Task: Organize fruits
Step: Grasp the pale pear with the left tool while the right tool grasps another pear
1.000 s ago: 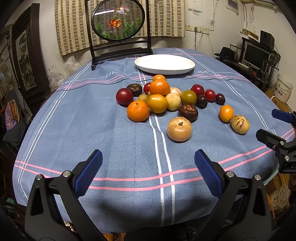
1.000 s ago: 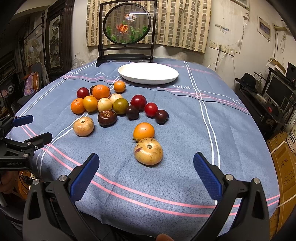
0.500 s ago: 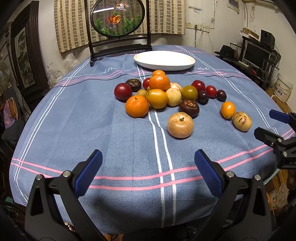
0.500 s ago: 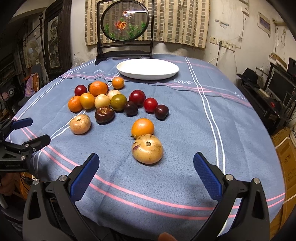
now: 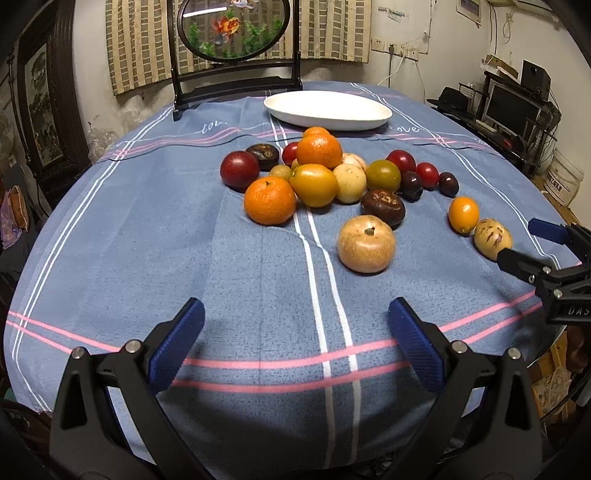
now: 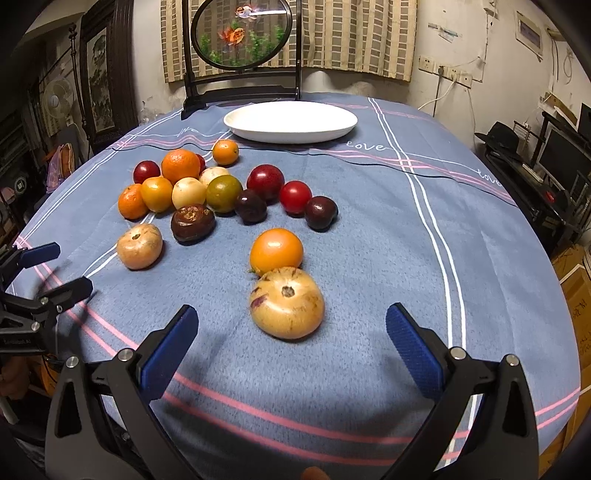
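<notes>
Several fruits lie in a loose pile [image 5: 321, 173] on the blue tablecloth, with a white oval plate [image 5: 328, 110] behind them, empty. My left gripper [image 5: 295, 343] is open and empty, short of a tan round fruit [image 5: 365, 243] and an orange [image 5: 269, 199]. My right gripper [image 6: 291, 347] is open and empty, its fingers either side of a speckled tan fruit [image 6: 286, 302], with an orange fruit [image 6: 276, 251] just behind it. The plate [image 6: 290, 122] also shows in the right wrist view. Each gripper shows at the other view's edge [image 5: 546, 251] [image 6: 51, 269].
A round fish-picture screen on a dark stand [image 5: 232, 33] stands at the table's far edge. A monitor and shelves [image 5: 513, 107] stand to the right of the table. A dark framed cabinet [image 6: 99, 85] stands to the left.
Both grippers have moved forward over the table toward the fruit. The speckled tan fruit now sits close between the right gripper's fingers. Both stay open.
</notes>
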